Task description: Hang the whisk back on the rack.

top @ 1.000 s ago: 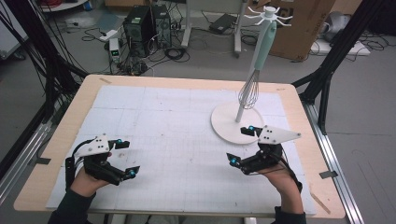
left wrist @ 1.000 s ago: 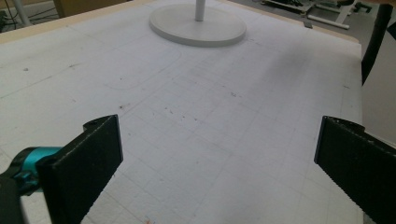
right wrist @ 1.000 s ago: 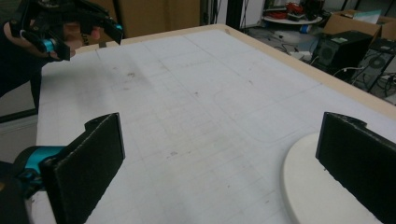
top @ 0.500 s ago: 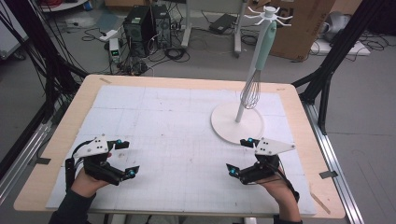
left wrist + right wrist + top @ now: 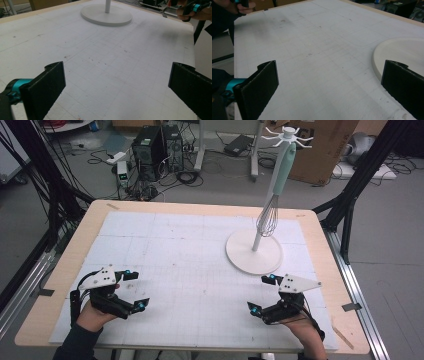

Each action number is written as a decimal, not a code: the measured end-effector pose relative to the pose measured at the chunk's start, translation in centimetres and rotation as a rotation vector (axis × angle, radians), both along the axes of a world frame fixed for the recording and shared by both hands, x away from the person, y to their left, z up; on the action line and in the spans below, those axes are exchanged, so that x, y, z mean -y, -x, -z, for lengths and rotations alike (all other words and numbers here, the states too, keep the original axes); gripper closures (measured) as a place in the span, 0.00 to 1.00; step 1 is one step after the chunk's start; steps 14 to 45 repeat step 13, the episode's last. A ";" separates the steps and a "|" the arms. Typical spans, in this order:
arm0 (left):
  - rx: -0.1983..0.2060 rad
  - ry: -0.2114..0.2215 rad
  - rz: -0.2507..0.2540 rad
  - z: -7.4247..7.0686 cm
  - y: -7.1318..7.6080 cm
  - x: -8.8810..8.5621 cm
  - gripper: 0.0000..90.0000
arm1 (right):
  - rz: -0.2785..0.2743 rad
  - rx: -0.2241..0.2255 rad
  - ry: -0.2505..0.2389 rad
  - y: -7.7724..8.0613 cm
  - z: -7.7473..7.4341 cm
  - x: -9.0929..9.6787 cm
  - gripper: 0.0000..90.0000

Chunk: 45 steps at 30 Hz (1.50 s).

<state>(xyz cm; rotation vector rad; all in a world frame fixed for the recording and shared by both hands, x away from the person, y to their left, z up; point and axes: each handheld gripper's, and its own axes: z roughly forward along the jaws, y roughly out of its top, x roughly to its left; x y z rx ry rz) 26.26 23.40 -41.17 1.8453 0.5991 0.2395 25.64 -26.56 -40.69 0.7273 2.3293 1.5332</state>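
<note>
Okay, I've got both grippers low over the white gridded foam mat (image 5: 190, 255) at the near edge of the light wooden table (image 5: 65, 270). Left gripper (image 5: 134, 290) has its jaws spread wide with only bare mat between them; same in the left gripper view (image 5: 116, 82), where the round white stand base (image 5: 106, 16) sits well ahead of the fingertips, slightly left of centre. Right gripper (image 5: 262, 293) is likewise spread wide, pinching nothing. In the right gripper view (image 5: 329, 82) the edge of the base (image 5: 397, 52) lies just beyond the right-hand finger (image 5: 404, 85), ahead of it and apart from it as far as I can tell. From the high view, the white hook stand with round base (image 5: 254, 251) stands just ahead of the right gripper's fingertips, pole leaning slightly. A steel wire whisk with a mint-green handle (image 5: 276, 185) hangs from the stand's top hooks, wire head down beside the pole, above the base, well ahead of both sets of fingers. Grippers are well apart from each other.
</note>
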 end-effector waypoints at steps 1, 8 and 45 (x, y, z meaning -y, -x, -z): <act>-0.001 -0.002 -0.002 0.0 0.0 0.0 0.02 | 0.002 -0.002 0.001 0.0 0.1 0.1 0.00; 0.000 -0.004 -0.002 0.1 -0.1 0.0 0.02 | 0.003 -0.007 0.000 0.0 0.2 0.3 0.00; -0.004 -0.003 -0.006 0.2 -0.1 0.0 0.02 | 0.006 -0.015 0.002 0.0 0.4 0.6 0.00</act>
